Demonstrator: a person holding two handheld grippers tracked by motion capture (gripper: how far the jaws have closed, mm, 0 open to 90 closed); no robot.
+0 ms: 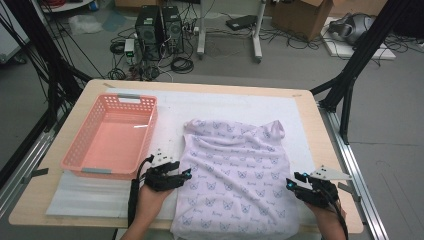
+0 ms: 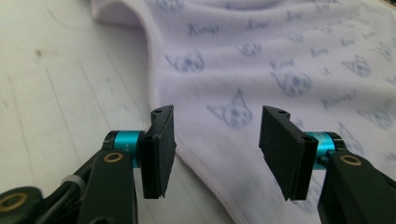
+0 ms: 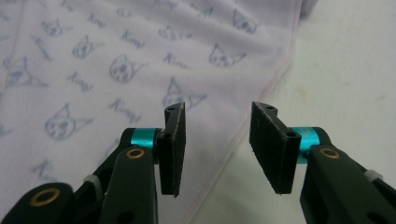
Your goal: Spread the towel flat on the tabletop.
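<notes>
Pink basket (image 1: 111,136) on white mat (image 1: 230,106), left of table (image 1: 310,120)

High view: bottom hem of the pale printed garment (image 1: 235,175) runs off the lower frame edge, past the table's (image 1: 320,135) near rim. Both forearms are cut off there too. Print on the garment is too small to read from above. Left gripper view: garment print is blurred (cat-like faces, text illegible), esp. just beyond the left gripper (image 2: 215,149), whose arms are cropped at the bottom.
</notes>
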